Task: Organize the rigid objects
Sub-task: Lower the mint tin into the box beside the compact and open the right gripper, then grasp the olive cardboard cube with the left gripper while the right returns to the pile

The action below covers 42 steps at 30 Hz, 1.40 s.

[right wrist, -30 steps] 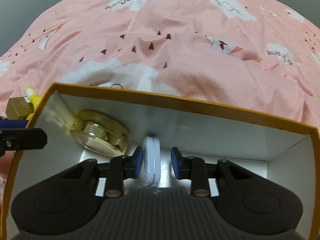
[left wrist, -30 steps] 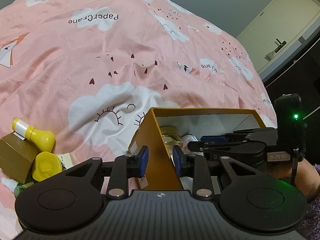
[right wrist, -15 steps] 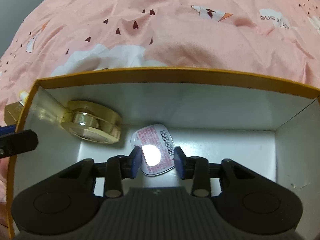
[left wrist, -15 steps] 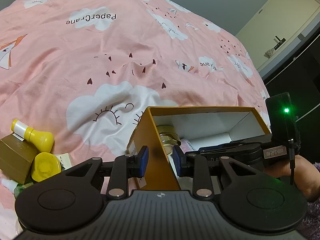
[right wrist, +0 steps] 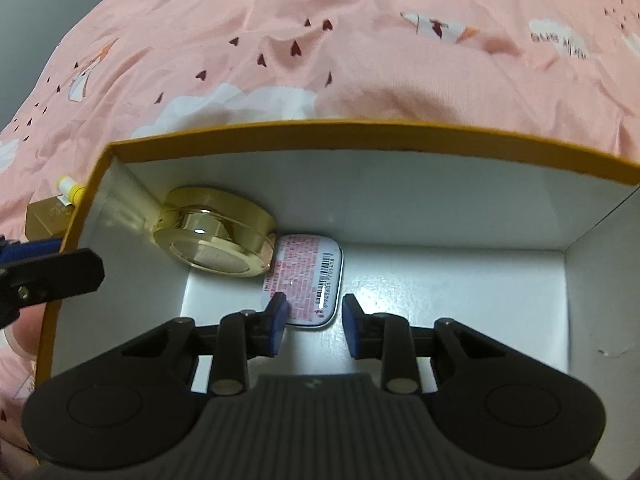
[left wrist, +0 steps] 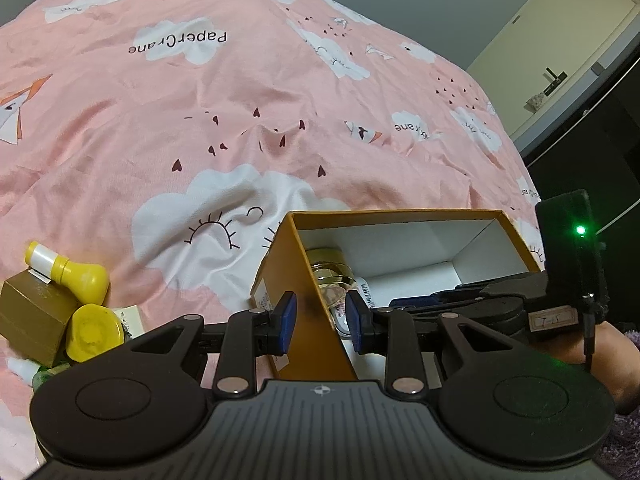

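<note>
An orange cardboard box point(left wrist: 304, 292) with a white inside point(right wrist: 440, 208) sits on the pink bedspread. In it lie a gold round jar point(right wrist: 216, 236) and a flat white tin with a pink label point(right wrist: 306, 280). My left gripper point(left wrist: 320, 320) straddles the box's left wall, its blue pads close on either side; whether they clamp it is unclear. My right gripper point(right wrist: 314, 322) is open and empty above the box floor, just behind the tin, which lies flat and free. The right gripper also shows in the left wrist view point(left wrist: 500, 304).
Left of the box lie a brown carton point(left wrist: 32, 312), a yellow bottle point(left wrist: 68, 270), a yellow-capped jar point(left wrist: 94, 332) and a small clear bottle point(left wrist: 24, 368). A door point(left wrist: 560, 48) and dark furniture stand at the right.
The white tin stood on edge between my right fingers, then fell flat on the box floor. My right gripper has drawn back and up from it. The left gripper has stayed at the box wall.
</note>
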Available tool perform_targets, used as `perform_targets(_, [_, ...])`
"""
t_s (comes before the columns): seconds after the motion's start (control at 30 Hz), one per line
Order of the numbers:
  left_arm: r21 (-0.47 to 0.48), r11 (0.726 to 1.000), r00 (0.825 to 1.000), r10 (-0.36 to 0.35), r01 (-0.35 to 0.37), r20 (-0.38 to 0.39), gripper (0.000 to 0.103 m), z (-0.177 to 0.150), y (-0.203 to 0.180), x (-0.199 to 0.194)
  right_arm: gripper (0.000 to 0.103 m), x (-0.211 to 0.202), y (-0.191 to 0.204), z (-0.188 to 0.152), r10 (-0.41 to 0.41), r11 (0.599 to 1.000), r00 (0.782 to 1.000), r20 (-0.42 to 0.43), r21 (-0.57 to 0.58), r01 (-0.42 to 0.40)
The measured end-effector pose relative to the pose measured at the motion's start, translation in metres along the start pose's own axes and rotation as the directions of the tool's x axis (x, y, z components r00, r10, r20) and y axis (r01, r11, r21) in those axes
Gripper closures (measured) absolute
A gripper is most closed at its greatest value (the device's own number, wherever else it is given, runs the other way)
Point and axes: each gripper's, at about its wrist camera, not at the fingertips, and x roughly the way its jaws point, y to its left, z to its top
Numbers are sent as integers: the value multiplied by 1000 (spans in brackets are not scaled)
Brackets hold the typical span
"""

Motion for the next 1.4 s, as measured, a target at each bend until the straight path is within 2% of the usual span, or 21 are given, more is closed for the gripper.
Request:
perform_targets(0.2, [12,1000,999,-12,11,34,70,-4,-4,-19,67,-23,9,-5,-6,999,999,47,-37,7])
perform_targets(0.37, [22,1000,997,-13,11,80,70,-7,0,-45,64,-54,29,-14,2,994,989,145,-105,13])
perform_targets(0.5, [14,1000,992,25,-27,125,70,-11,12,-69,62,-81,46,-20,59,988,970,237,-154,-22])
perform_targets(0.63, [-41,997,984,73,-67,162,70,-14,35,-93,60,-98,67,-26,149,974,935,321,-209,-83])
perform_targets(0.73, [-89,990,977,120,-105,176,70,-16,55,-105,60,-100,88,-28,209,958,918,338,-260,-123])
perform_targets(0.87, [-157,976,967,178,-151,180,67,-23,80,-112,60,-93,117,-30,271,933,906,324,-321,-164])
perform_targets(1.0, [-214,958,960,226,-189,165,59,-32,103,-111,60,-79,142,-30,298,918,908,295,-350,-187])
perform_targets(1.07, [-253,947,957,244,-200,155,49,-36,116,-107,60,-66,153,-28,295,917,916,271,-350,-191])
perform_targets(1.2, [-344,913,953,276,-218,128,42,-44,132,-92,60,-41,173,-24,261,917,937,231,-364,-166])
perform_targets(1.27, [-379,896,946,297,-231,126,31,-48,135,-84,60,-28,179,-19,236,919,947,216,-366,-145])
perform_targets(1.4, [-417,868,928,349,-268,132,27,-50,141,-70,60,-6,189,-12,203,921,962,183,-368,-125])
